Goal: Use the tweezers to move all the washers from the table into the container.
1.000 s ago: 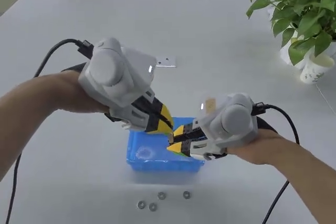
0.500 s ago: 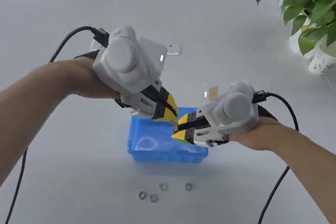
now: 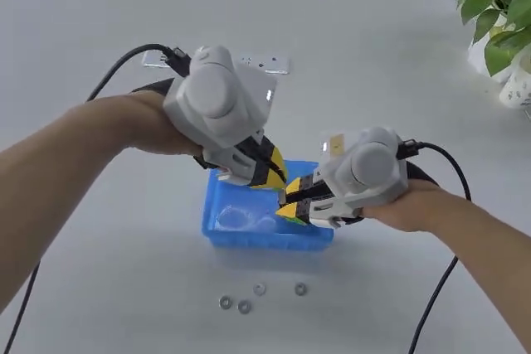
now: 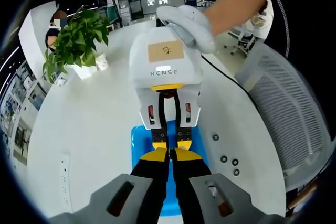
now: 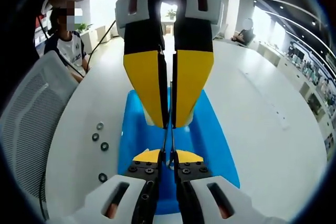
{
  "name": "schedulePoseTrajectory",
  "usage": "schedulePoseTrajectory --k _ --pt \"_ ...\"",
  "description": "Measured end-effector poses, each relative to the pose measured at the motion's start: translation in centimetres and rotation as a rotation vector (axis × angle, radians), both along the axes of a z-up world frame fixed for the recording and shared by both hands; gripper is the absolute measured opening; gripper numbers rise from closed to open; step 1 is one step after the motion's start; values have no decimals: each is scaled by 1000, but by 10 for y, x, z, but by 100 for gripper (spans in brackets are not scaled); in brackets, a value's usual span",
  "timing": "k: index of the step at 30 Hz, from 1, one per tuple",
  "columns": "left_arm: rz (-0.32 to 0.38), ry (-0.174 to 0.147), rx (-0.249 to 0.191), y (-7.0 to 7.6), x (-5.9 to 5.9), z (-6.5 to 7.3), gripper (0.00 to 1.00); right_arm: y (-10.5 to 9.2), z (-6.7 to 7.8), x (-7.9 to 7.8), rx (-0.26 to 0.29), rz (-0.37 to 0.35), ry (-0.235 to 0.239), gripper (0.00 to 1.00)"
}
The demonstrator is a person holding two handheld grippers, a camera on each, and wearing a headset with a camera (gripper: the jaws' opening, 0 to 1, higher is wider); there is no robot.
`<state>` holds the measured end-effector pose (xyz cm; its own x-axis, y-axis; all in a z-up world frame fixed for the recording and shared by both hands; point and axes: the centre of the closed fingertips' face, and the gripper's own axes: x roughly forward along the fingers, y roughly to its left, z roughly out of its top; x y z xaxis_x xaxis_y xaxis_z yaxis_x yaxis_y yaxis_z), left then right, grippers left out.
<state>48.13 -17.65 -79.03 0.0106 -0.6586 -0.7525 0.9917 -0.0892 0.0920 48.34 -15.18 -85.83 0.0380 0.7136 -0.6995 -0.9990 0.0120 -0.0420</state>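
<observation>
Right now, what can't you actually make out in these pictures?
Tweezers: right gripper view, a thin dark sliver between the left claw and right claw; which one grips it is unclear.
Container: head view, both claws cover part of its inside; pale shapes there are too blurred to name.
Washers: left gripper view, too small for detail.
Plant: head view, cut off by the edge.

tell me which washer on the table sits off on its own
The rightmost washer in the head view, on the near side of the blue container; the other three washers cluster together to its left.
</observation>
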Motion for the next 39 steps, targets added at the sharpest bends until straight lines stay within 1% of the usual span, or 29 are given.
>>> schedulePoseTrajectory --k 4,6,9,16,20,29,39 --pt "5 4 -3 0 0 -4 6 -1 -4 0 -12 6 2 10" --pt "12 2 -15 -1 2 -3 6 -2 -4 1 -7 2 6 10" --pt "11 4 -17 -2 3 -3 6 -2 -3 1 -8 1 11 11" --pt "7 9 -20 -2 3 -3 6 -2 -3 1 -15 9 -5 12" --pt "3 7 -18 -2 2 -2 6 -2 -4 1 -18 8 -13 11" --pt "5 -2 -24 -2 1 6 6 -2 4 1 -8 7 -31 11" --pt "8 -15 -23 -1 -4 19 6 -2 19 -2 5 4 -52 11"
